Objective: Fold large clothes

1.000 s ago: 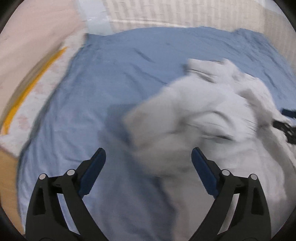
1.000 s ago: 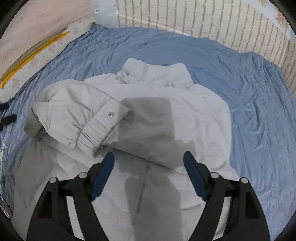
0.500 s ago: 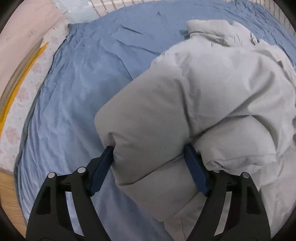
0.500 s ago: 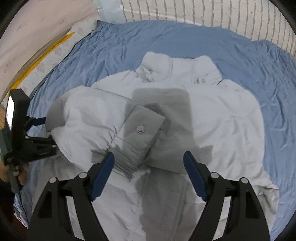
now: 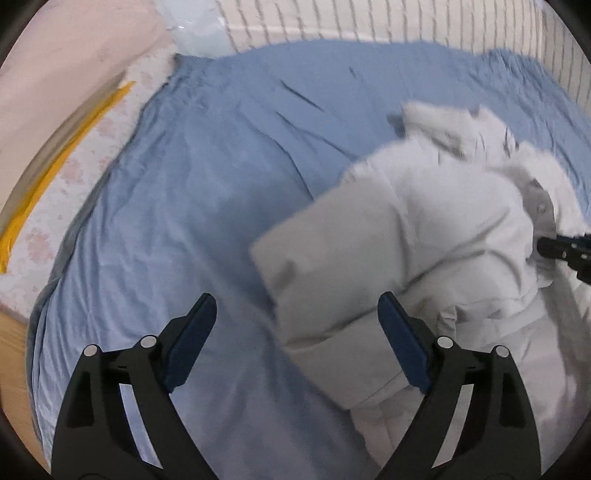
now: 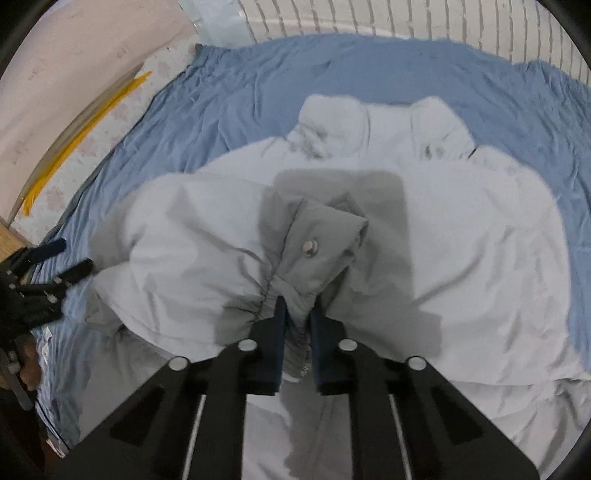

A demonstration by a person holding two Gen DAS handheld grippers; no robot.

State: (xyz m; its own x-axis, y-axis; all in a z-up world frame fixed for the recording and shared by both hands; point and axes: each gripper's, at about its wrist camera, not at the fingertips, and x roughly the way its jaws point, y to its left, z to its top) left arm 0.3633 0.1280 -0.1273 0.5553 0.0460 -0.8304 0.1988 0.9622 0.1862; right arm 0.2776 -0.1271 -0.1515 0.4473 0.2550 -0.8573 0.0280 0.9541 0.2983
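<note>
A pale grey puffer jacket (image 6: 461,229) lies on a blue bedsheet (image 6: 258,85), collar toward the far wall. Its left sleeve is folded across the chest. My right gripper (image 6: 297,314) is shut on the sleeve cuff (image 6: 314,254), which has a snap button. My left gripper (image 5: 297,325) is open and empty, just left of the folded sleeve (image 5: 369,266), over the sheet (image 5: 203,192). The right gripper's tip (image 5: 565,251) shows at the right edge of the left wrist view. The left gripper shows at the left edge of the right wrist view (image 6: 40,269).
A white brick-pattern wall (image 6: 406,18) runs behind the bed. A pink floral mattress edge with a yellow strip (image 5: 55,166) lies to the left. Wooden floor (image 5: 11,354) shows at the lower left.
My right gripper has closed on the sleeve cuff; it was open before. My left gripper has drawn back off the folded sleeve bulk to its left side, still open.
</note>
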